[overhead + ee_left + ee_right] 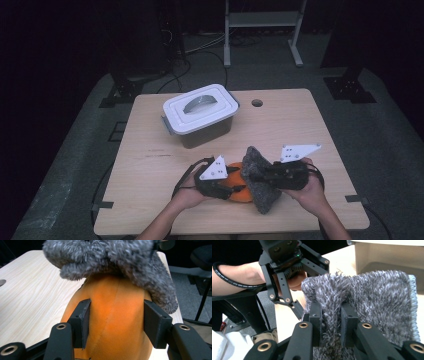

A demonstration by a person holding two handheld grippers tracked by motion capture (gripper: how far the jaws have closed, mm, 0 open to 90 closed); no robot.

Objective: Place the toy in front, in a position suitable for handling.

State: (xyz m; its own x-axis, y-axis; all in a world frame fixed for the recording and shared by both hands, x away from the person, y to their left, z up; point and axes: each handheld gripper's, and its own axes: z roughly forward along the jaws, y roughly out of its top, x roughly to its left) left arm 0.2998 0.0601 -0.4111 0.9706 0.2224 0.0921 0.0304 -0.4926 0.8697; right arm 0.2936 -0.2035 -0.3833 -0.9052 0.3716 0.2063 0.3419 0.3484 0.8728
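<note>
Bin (200,117) lidded, contents unseen. Left tool (117,323) pinching orange plush (112,322); right tool (331,323) pinching grey cloth (374,302).

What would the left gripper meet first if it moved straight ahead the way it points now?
The left gripper already has the orange plush between its jaws; going on, it would probably push next into the grey fuzzy cloth draped over it.

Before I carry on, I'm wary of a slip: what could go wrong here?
The left claw squeezes a soft orange plush; it may squirm out. The right claw pinches only a fold of the grey fuzzy cloth, so pulling could free it. The cloth drapes over the plush and may drag it along.
</note>
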